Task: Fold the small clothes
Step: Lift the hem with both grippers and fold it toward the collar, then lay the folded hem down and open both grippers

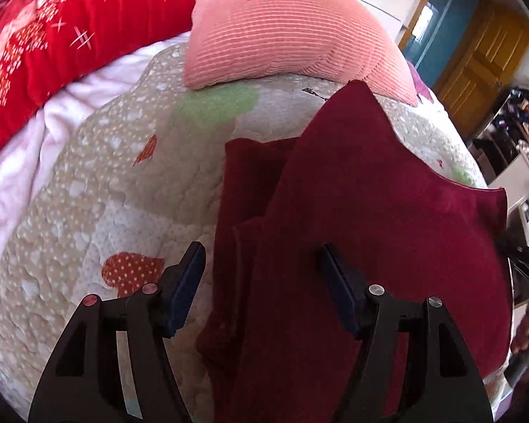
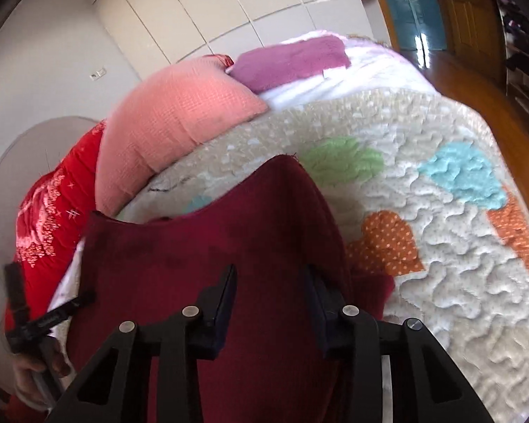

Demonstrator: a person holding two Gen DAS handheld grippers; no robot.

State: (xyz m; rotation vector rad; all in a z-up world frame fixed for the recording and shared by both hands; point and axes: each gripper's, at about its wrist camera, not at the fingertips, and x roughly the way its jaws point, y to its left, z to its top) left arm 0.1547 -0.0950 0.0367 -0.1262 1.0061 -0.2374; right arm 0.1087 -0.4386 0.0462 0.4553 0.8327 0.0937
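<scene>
A dark red garment point(image 1: 363, 211) lies on the quilted bedspread point(image 1: 88, 183), partly folded, with a layer doubled over on its left side. My left gripper point(image 1: 261, 264) is open just above the garment's left near part, holding nothing. In the right wrist view the same garment point(image 2: 229, 239) fills the lower middle. My right gripper point(image 2: 271, 296) is open above it and empty. The left gripper also shows at the left edge of the right wrist view point(image 2: 35, 317), with the hand that holds it.
A pink pillow point(image 1: 278, 24) and a red patterned blanket point(image 1: 46, 28) lie at the far side of the bed. A purple cloth point(image 2: 292, 60) lies behind the pillow. The bed's right edge drops to a wooden floor point(image 2: 476, 81); shelves point(image 1: 511, 130) stand beyond.
</scene>
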